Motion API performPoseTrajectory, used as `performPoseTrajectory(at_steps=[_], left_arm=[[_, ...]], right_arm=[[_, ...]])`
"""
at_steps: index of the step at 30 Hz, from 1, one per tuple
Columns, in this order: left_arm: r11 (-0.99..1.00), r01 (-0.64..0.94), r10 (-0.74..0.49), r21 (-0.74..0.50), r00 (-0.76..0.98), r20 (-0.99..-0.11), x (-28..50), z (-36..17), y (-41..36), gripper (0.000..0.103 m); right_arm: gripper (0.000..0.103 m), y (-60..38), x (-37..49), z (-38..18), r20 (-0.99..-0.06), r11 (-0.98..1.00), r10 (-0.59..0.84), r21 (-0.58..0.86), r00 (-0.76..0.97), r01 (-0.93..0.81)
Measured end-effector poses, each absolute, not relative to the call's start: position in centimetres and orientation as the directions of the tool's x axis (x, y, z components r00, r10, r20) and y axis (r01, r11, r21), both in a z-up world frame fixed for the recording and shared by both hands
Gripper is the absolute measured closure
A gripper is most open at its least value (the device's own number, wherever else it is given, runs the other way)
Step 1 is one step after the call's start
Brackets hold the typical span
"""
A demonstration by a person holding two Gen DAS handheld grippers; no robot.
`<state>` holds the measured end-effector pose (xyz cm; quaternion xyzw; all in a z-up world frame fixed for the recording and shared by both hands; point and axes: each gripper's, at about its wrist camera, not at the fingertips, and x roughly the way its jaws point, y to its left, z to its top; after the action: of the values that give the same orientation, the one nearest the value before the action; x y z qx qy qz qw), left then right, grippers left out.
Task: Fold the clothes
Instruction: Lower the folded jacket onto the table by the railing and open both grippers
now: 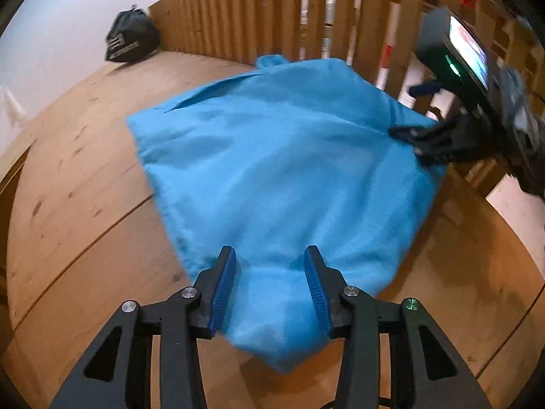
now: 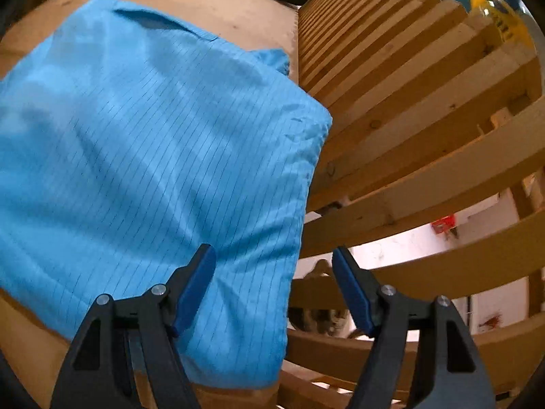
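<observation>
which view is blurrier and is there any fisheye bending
Left wrist view: the other tongs at right are motion-smeared and the blue garment looks soft. Right wrist view: garment pinstripes stay crisp; wooden slats bow into curves.

Matt pinstriped cloth garment [image 2: 136, 156] on smooth wooden table [image 1: 85, 204].

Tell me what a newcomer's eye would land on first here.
The bright blue garment spread over the wooden table, filling the middle of both views. Next, the left gripper with a bunched corner of it between open jaws, and the right gripper open over its edge beside the slatted wooden fence. A black bag sits at the table's far corner.
</observation>
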<state>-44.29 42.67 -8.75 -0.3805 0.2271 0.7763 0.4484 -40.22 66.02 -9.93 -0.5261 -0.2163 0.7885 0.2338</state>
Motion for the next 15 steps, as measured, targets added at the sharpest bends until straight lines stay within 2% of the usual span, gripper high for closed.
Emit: performPoseTrajectory(at_steps=[3, 5, 6, 8, 10, 15], left_arm=[[-0.579, -0.815, 0.503, 0.022, -0.379, -0.777, -45.3, -7.1, 40.9, 0.064], [-0.610, -0.792, 0.522, -0.003, -0.399, -0.754, -44.1, -5.6, 39.3, 0.059], [-0.624, -0.782, 0.532, -0.017, -0.408, -0.742, -43.5, -4.8, 38.4, 0.053], [-0.630, -0.776, 0.556, -0.027, -0.426, -0.714, -41.0, -3.2, 36.8, 0.048], [-0.630, -0.777, 0.570, -0.020, -0.444, -0.691, -38.4, -1.9, 35.7, 0.037], [-0.621, -0.783, 0.610, -0.025, -0.464, -0.642, -30.9, 0.8, 31.3, 0.031]], right_arm=[[0.033, 65.3, -39.1, -8.4, -0.704, -0.782, 0.618, -0.595, -0.352, -0.183], [0.033, 64.5, -37.2, -6.6, -0.716, -0.817, 0.576, -0.515, -0.395, -0.258], [0.033, 64.0, -36.2, -5.9, -0.720, -0.834, 0.552, -0.469, -0.420, -0.291], [0.033, 61.7, -33.5, -4.1, -0.727, -0.871, 0.485, -0.349, -0.486, -0.346], [0.033, 58.8, -30.6, -2.8, -0.721, -0.898, 0.419, -0.238, -0.552, -0.370], [0.033, 51.0, -23.3, -1.1, -0.656, -0.916, 0.366, -0.131, -0.660, -0.378]])
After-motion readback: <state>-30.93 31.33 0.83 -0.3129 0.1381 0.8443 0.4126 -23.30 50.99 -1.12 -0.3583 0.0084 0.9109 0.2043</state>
